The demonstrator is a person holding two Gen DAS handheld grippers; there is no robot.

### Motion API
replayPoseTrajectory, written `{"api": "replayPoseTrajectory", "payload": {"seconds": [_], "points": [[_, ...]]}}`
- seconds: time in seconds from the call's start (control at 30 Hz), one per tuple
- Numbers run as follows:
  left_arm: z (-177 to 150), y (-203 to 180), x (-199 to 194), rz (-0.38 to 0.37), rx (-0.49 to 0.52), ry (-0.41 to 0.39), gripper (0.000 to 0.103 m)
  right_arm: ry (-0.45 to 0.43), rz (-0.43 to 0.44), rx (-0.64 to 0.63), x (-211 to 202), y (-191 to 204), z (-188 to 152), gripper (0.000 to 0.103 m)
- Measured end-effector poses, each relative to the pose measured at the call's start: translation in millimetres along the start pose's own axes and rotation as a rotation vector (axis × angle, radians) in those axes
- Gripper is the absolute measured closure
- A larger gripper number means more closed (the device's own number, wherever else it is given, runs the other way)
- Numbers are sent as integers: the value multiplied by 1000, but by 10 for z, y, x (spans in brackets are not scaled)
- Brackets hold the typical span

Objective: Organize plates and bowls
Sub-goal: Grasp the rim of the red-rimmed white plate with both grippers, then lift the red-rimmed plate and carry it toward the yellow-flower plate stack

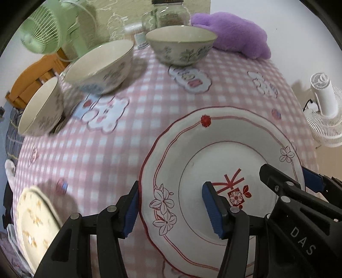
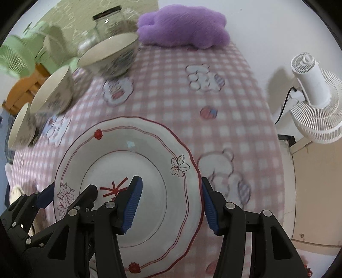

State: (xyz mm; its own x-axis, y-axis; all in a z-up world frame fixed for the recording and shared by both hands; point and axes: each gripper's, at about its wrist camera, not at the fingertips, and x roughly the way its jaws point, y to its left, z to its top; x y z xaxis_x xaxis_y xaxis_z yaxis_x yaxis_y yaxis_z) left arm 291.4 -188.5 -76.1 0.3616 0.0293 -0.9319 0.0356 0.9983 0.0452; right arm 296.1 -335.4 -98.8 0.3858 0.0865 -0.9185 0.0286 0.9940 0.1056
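Observation:
A white plate with red floral trim (image 1: 213, 149) lies on the pink checked tablecloth; it also shows in the right wrist view (image 2: 132, 149). My left gripper (image 1: 173, 209) is open and straddles the plate's left rim. My right gripper (image 2: 171, 205) is open and straddles its right rim; it also shows in the left wrist view (image 1: 295, 184). Three floral bowls stand at the back left: far (image 1: 181, 46), middle (image 1: 100, 66), near (image 1: 41, 108). A cream patterned plate (image 1: 34, 224) lies at the front left.
A purple plush (image 1: 237, 34) and glass jars (image 1: 168, 15) stand at the table's far edge. A green fan (image 1: 47, 32) is at the back left, a white fan (image 2: 314, 102) off the right edge. A wooden chair (image 1: 32, 79) stands left.

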Motion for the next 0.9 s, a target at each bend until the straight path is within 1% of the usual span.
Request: {"api": "replayPoseTrajectory", "payload": {"seconds": [0.1,0.2,0.33,0.43,0.5,0.63,0.7,0.77,0.9], "points": [[-91,41,-30,-13,0,6,45,18,-3,-10,-24,35,-111,45],[-96,62,-44,-32,10,5,45,30,-2,-22,-34,44,-156,45],[-70,90,-15,-59,8,-3,44,35,-6,-23,-18,35,-114,45],[-31,90,7,-69,26,-8,42,14,-29,-73,-14,82,-57,45],[6,86,26,-75,46,-8,42,23,-37,-89,2,95,-19,45],[40,112,61,-107,66,0,44,31,1,-120,17,76,13,46],[47,111,66,-114,67,1,45,33,18,-132,12,58,17,48],[46,118,69,-115,62,2,45,35,12,-169,23,44,9,57],[54,87,68,-91,56,-4,45,47,3,-180,66,46,-6,58]]}}
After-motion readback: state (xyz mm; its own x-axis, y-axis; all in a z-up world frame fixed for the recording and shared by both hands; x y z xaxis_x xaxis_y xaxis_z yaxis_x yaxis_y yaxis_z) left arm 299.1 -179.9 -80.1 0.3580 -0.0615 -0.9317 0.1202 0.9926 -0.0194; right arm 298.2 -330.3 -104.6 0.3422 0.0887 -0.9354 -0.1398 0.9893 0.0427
